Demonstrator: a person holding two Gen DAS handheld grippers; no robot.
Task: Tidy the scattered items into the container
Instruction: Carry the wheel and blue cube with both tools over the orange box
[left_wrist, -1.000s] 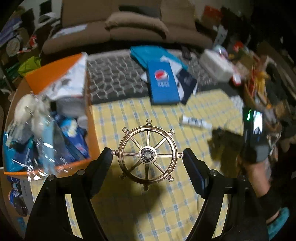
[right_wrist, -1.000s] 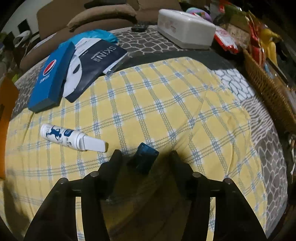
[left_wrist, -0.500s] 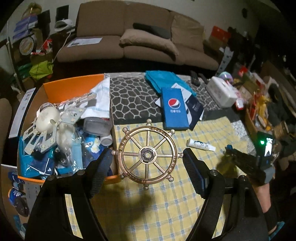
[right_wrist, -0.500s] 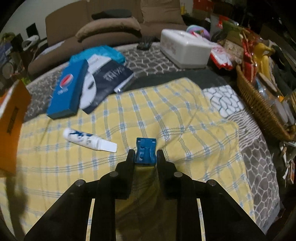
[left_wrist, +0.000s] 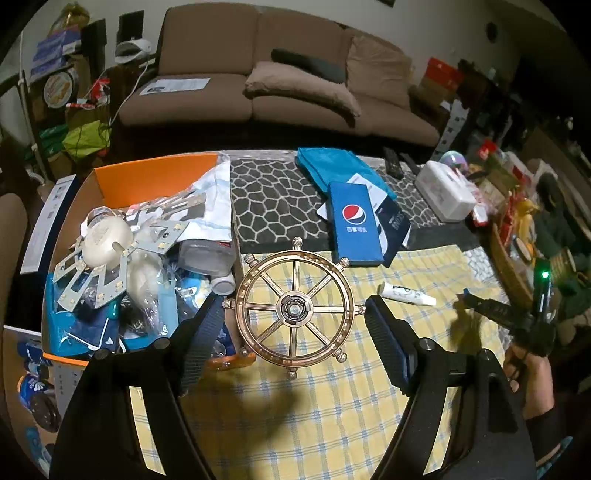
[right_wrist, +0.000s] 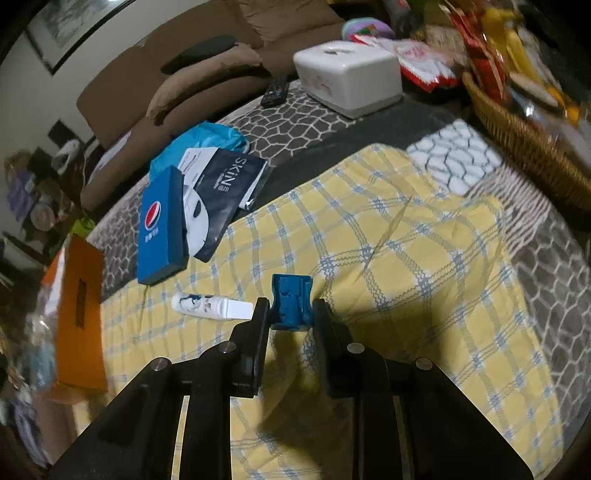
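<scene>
A bronze ship's wheel (left_wrist: 293, 309) hangs over a yellow cloth (left_wrist: 332, 406) checked in blue, beside an orange box (left_wrist: 147, 177), a blue Pepsi carton (left_wrist: 354, 225) and a grey cobble-patterned mat (left_wrist: 273, 199).

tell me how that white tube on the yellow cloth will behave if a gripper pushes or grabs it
The white tube lies on its side on the checked cloth, so a sideways push would probably roll it. It looks soft-bodied, so it may dent under the pads. The flat cap end should resist rolling somewhat. It is likely light.
</scene>
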